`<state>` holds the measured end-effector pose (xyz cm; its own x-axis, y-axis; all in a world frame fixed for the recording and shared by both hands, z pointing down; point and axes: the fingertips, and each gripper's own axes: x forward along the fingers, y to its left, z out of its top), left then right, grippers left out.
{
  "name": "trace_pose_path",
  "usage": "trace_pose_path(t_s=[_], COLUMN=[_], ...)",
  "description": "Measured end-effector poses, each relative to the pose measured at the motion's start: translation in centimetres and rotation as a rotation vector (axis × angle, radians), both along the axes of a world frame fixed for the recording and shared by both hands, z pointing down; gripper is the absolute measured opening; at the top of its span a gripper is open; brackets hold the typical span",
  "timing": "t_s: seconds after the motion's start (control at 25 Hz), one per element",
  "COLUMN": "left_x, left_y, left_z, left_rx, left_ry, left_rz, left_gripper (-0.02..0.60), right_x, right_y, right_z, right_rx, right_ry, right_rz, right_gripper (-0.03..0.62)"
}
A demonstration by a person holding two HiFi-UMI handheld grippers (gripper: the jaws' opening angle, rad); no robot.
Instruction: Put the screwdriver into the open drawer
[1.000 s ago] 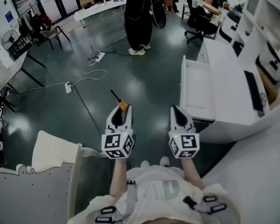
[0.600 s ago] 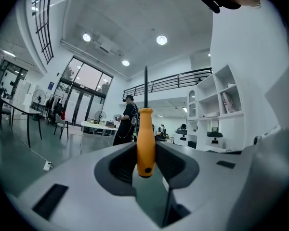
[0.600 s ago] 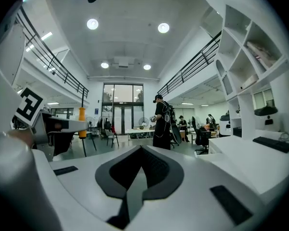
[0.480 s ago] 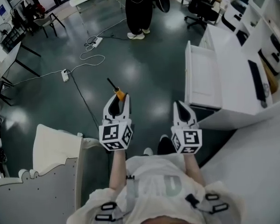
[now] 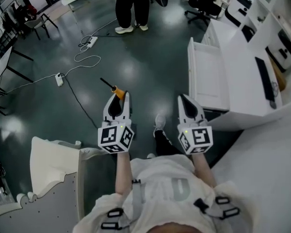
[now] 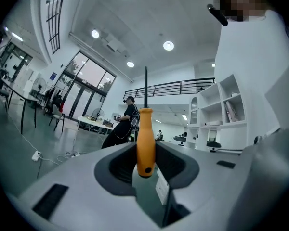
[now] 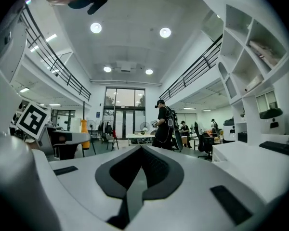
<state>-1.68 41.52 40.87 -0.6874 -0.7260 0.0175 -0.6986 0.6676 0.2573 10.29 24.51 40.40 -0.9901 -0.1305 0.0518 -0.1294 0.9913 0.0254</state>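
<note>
Left tool [image 6: 145, 148]: jaws closed on the orange handle of the screwdriver [image 6: 145, 138]. The handle sits between the two tips. The dark shaft projects past them, ahead and to the left in the head view. The screwdriver is therefore in the left tool, above the floor [image 5: 140, 67] and well apart from the drawer [image 5: 208, 79].

Right tool [image 7: 141, 149]: jaws together, with nothing between them. It is held level beside the left tool, on the side nearer the drawer.

Drawer: white, pulled fully out of the white table [image 5: 240, 64] at the right of the head view. Its near end lies just ahead and to the right of the right tool's tip. In the head view, the right tool lies between the screwdriver and the drawer's near end.

On the table: a dark keyboard [image 5: 264, 84] and further dark items near the back edge. White shelves [image 5: 281, 13] stand behind it.

Below the tools: the wearer's dark trouser leg and a light shoe [image 5: 159, 122].

To the left on the floor: a power strip [image 5: 59, 79] with a cable [image 5: 85, 59] running to a second strip farther off.

Lower left: a white moulded unit [image 5: 53, 159], near the left arm.

Far end of the floor: a person [image 5: 131, 4] in dark clothing stands, and an office chair [image 5: 200, 3] is parked near the table's far end.
</note>
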Motion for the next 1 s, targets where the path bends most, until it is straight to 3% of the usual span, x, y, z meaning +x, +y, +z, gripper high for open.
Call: trace_pose_path(t_s=[0.36,0.56,0.76,1.0], left_x=[-7.8,-13.8,-20.4,-24.3], left_y=[-7.6,-13.0,-21.3,-29.1], left_z=[-0.1,0.2,-0.6,-2.5], left_rx=[-0.06,-0.065,-0.024,-0.007], left_ry=[-0.03,-0.023,0.017,-0.04], left_rz=[0.032,0.03,0.075,0.158], left_gripper=[0.121,0.121,0.121,0.121], right_x=[-10.0,-15.8,-21.4,-26.6], right_y=[-6.0,-11.7,-18.3,-25.3], right_z=[-0.3,1.4,1.2,0.7], right_rx=[0.049,0.002,-0.016,-0.026], right_ry=[0.0,0.063,0.096,0.034], right_rz=[-0.025,0.001,0.023,0.061], right_gripper=[0.005,0.005,0.005,0.006])
